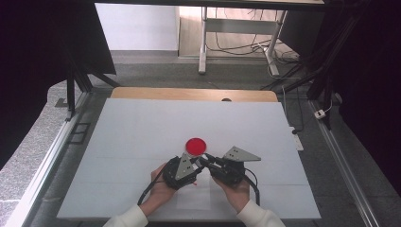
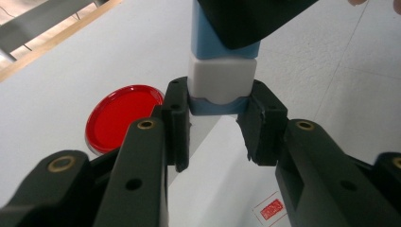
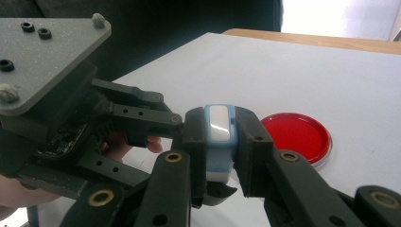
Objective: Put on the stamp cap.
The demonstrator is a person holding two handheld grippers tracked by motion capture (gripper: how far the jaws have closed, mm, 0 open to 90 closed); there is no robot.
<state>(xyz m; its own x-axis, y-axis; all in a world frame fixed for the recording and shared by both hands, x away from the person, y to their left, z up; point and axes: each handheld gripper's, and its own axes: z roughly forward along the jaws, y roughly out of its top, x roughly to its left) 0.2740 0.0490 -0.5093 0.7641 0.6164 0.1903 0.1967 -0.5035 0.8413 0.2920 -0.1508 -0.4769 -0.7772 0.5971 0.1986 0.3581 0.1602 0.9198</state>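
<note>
both my left gripper (image 2: 213, 124) and right gripper (image 3: 221, 153) pinch the blue-and-white stamp (image 2: 222, 80); it's lifted, unseparated; red lid (image 1: 196, 145) lies at twelve o'clock; pulling apart remains.

- Red-bordered stamp or sticker (image 2: 271, 208) on the white surface (image 2: 56, 85), seen in the left gripper view between the black jaws: red characters inside, too small and blurred to read.
- Nothing legible on the blue-and-white block (image 2: 222, 78).
- Nothing legible on the red lid (image 2: 120, 116).
- Nothing legible on the grey three-cornered plate (image 3: 40, 52), just screw heads.
- No brand, number or sign readable in the high view.
</note>
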